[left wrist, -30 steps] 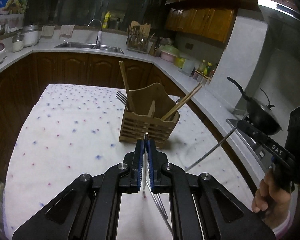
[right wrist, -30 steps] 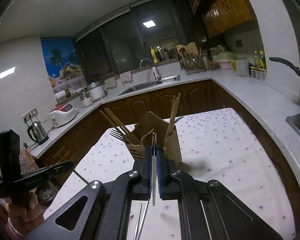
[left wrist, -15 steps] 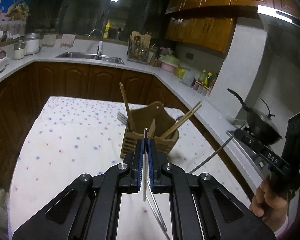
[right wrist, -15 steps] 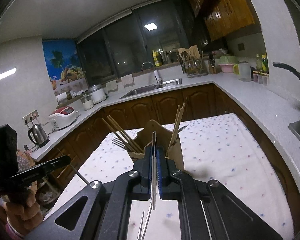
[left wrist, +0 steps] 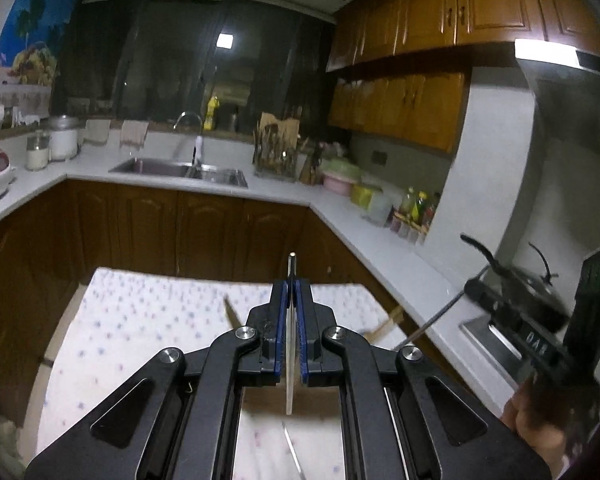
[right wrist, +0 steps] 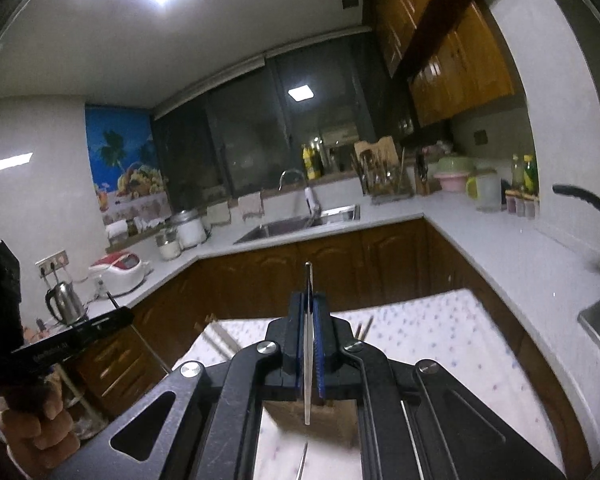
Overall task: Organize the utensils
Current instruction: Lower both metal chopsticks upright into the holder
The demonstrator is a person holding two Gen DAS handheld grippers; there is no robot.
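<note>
Both grippers raised and tilted upward relative to one second ago: then, the wooden utensil holder stood in full view ahead of each set of fingers; now, only a sliver of it visible beneath the right gripper, as a wooden block seen through the frame opening, and hidden behind the left gripper in the left wrist view. Left jaws closed together on a thin metal utensil, its tip projecting above the fingertips and its lower part hanging below the frame. Right jaws likewise clamped on a second thin metal utensil, tip protruding upward in the same manner. Type of each utensil not determinable; edge-on and too slim. No change in either grip across the second. Chopstick ends poking out to either side of the left gripper, confirming holder position directly below and ahead on the dotted tablecloth. Right gripper body and the hand holding it visible at the right edge of the left view. Probable meaning: both utensils lifted clear of the cloth and carried above holder height, in preparation for insertion from above. Remaining: alignment over a compartment, descent, release. Caution advised: holder out of direct sight, so risk of striking the chopsticks already inside.
</note>
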